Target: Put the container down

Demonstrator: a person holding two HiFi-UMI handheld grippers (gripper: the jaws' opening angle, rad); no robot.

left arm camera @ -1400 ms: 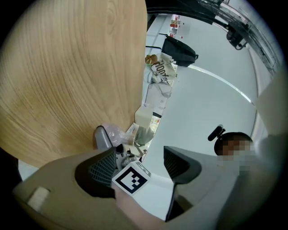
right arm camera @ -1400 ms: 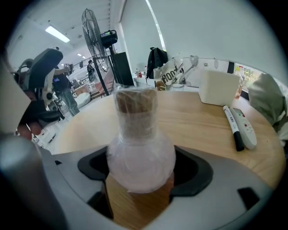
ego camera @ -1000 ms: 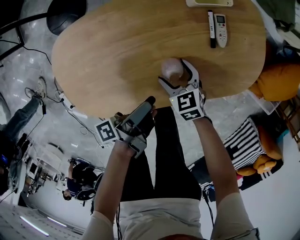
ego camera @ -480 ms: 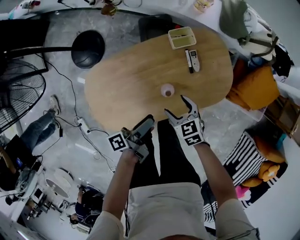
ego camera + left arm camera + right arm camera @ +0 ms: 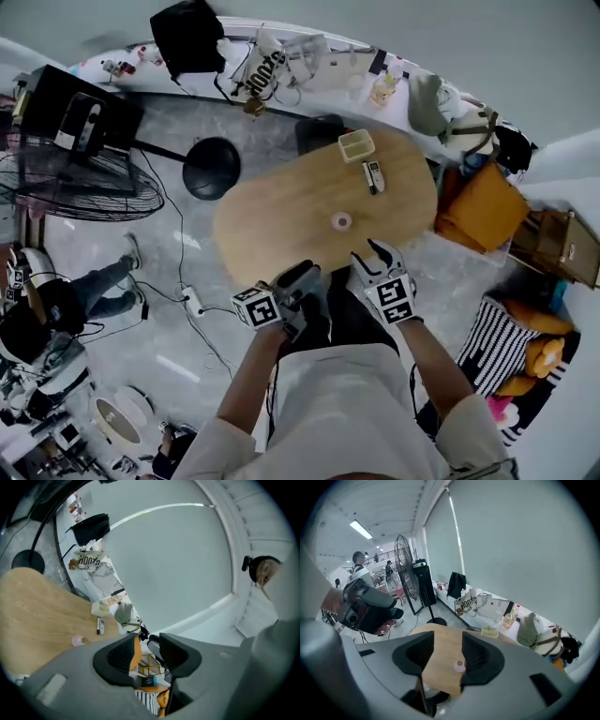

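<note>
The small pink container [image 5: 341, 221] stands upright on the oval wooden table [image 5: 281, 216], by itself and free of both grippers. In the right gripper view the container [image 5: 460, 666] shows far off between the jaws. My left gripper [image 5: 305, 276] and right gripper [image 5: 373, 251] hover just off the table's near edge, well short of the container. Both pairs of jaws are closing, half apart, with nothing between them. The left gripper [image 5: 145, 653] points up toward the wall, with the container [image 5: 78, 641] low at its left. The right gripper [image 5: 447, 656] points at the table.
On the table's far end lie a remote [image 5: 373, 175] and a pale open box [image 5: 356, 145]. A black round stand base [image 5: 211, 167] and a big floor fan [image 5: 84, 178] stand left of the table, an orange cushion [image 5: 473, 206] right. Cables cross the floor.
The right gripper has drawn back from the container, which stays on the table. The head view has risen far away, so the table looks small. Both pairs of jaws stand narrower.
</note>
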